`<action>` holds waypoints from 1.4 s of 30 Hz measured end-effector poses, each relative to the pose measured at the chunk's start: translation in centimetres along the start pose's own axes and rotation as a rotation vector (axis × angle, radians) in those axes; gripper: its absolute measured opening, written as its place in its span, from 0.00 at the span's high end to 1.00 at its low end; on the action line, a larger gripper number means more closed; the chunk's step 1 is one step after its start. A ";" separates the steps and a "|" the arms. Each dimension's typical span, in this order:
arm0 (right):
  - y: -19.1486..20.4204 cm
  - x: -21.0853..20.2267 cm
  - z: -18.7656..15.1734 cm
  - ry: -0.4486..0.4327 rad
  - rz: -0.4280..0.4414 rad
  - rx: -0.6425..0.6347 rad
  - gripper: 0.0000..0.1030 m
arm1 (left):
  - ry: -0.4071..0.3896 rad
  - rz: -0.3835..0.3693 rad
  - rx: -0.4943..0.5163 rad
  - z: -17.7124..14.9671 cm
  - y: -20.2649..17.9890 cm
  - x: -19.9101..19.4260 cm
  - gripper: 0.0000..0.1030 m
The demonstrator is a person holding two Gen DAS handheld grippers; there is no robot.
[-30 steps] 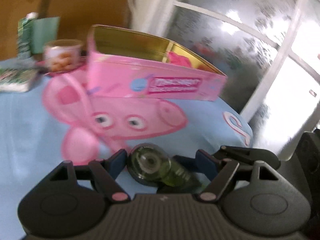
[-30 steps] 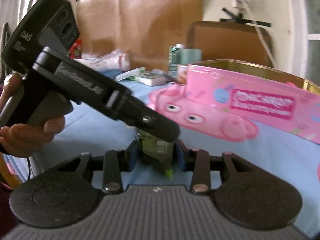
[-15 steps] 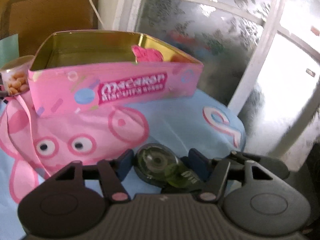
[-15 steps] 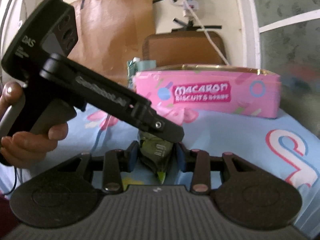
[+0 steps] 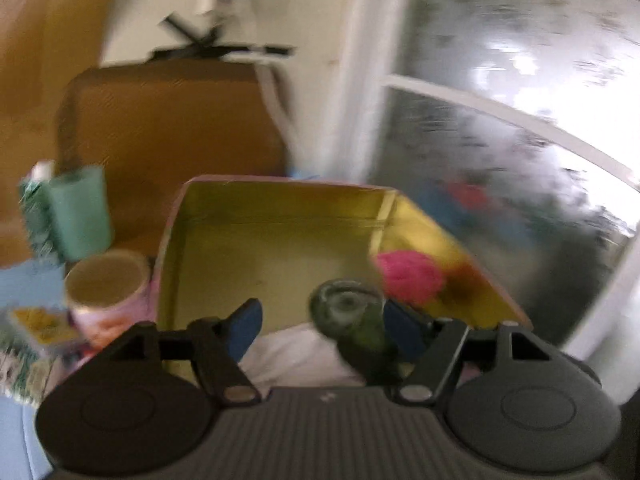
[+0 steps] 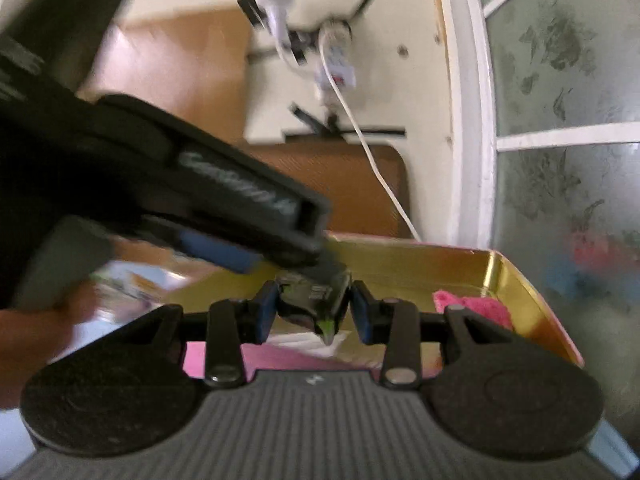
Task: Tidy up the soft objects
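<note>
Frosted window and cream wall behind open gold-lined tin [image 5: 280, 240].
Right hand-held gripper [image 6: 312, 312] clamped on green tape dispenser [image 6: 316, 292] above tin; left hand-held gripper [image 5: 320, 326] opening, dispenser [image 5: 352, 320] against right pad only; pink soft ball [image 5: 408, 276] far right inside.

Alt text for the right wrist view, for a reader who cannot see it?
The right hand-held gripper grips a green tape dispenser over an open gold-lined pink tin holding something pink and fuzzy. The left hand-held gripper reaches in from the left.
</note>
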State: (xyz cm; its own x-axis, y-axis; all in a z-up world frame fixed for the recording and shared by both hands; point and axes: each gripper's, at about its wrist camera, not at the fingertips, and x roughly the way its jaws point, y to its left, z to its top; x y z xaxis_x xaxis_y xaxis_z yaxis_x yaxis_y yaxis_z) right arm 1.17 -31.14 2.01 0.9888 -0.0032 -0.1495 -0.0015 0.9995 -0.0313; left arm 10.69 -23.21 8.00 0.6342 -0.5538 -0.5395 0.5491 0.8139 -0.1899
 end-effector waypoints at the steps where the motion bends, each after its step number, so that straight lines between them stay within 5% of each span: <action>1: 0.0 1.0 0.0 0.015 -0.015 -0.013 0.58 | -0.003 0.004 -0.023 -0.3 0.6 -0.1 0.33; 5: -0.1 1.1 -0.7 0.018 -0.047 -0.020 0.57 | -0.046 0.043 -0.026 -2.4 2.4 -2.1 0.33; 12: 3.0 -3.0 -1.3 -0.035 0.104 0.020 0.57 | -0.110 0.103 -0.030 -7.7 7.2 -8.4 0.31; 21: 13.1 -1.2 -1.9 0.170 0.466 -0.099 0.57 | -0.005 0.495 -0.159 -14.3 19.0 -13.5 0.31; 26: 17.9 2.1 -0.5 0.228 0.529 -0.153 0.57 | -0.074 0.474 -0.329 -14.9 22.5 -16.2 0.31; 31: 20.3 7.7 2.7 0.271 0.533 -0.047 0.55 | -0.159 0.492 -0.399 -15.5 23.3 -17.4 0.31; 36: 24.1 13.8 3.7 0.298 0.448 -0.113 0.27 | -0.222 0.484 -0.461 -15.9 24.2 -18.4 0.31; 39: 26.6 14.8 3.3 0.299 0.419 -0.256 0.27 | -0.236 0.473 -0.488 -16.0 24.7 -18.7 0.30; 42: 27.9 13.9 2.9 0.266 0.427 -0.340 0.16 | -0.237 0.468 -0.489 -16.0 24.7 -18.7 0.28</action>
State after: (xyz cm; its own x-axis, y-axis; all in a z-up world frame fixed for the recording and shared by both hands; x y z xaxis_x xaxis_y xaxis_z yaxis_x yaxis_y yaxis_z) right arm 15.36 -3.25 1.93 0.8189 0.3445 -0.4590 -0.4812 0.8481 -0.2219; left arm 3.71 10.04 0.24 0.8752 -0.1054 -0.4721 -0.0810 0.9302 -0.3579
